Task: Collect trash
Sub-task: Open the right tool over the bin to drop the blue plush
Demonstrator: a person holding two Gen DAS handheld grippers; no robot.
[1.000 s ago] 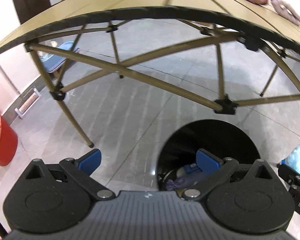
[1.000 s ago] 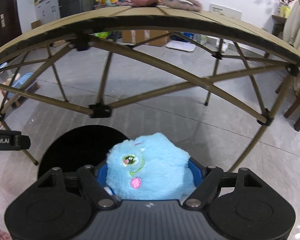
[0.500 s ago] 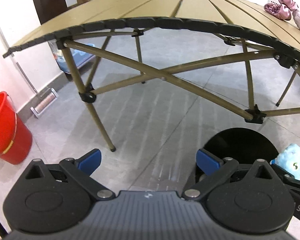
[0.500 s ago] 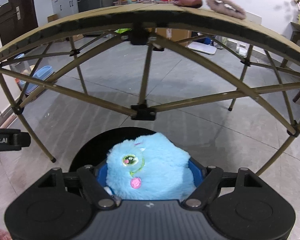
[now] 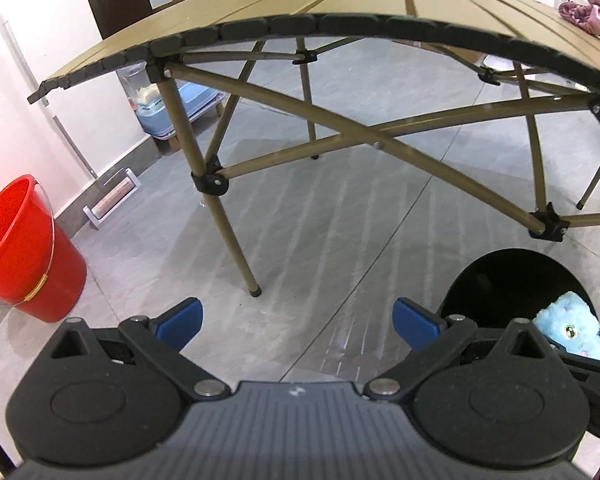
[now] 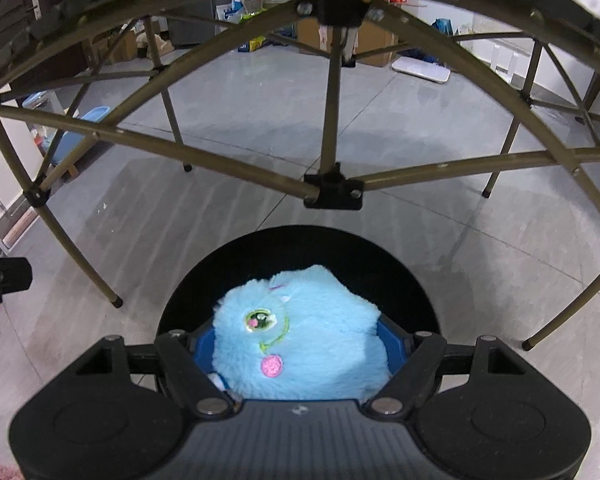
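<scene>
A fluffy light-blue plush toy [image 6: 300, 332] with a green eye and a pink cheek fills my right gripper [image 6: 298, 344], whose blue pads are shut on its sides. It hangs right over the mouth of a round black bin [image 6: 400, 268] on the floor. The left wrist view shows the same toy [image 5: 572, 328] over the bin [image 5: 508, 280] at lower right. My left gripper [image 5: 296, 318] stands open over bare grey floor, to the left of the bin, with nothing between its blue fingertips.
A tan folding table [image 5: 340, 0] arches over the scene, its crossed legs [image 6: 332, 188] just behind the bin. Pink plush items [image 5: 588, 12] lie on the tabletop. A red bucket [image 5: 24, 252] stands at left by the wall, with a light-blue tub [image 5: 180, 108] farther back.
The left gripper has slid left, so the bin now lies at its lower right. The right gripper, still holding the toy, has come down over the bin's mouth, under the table edge.
</scene>
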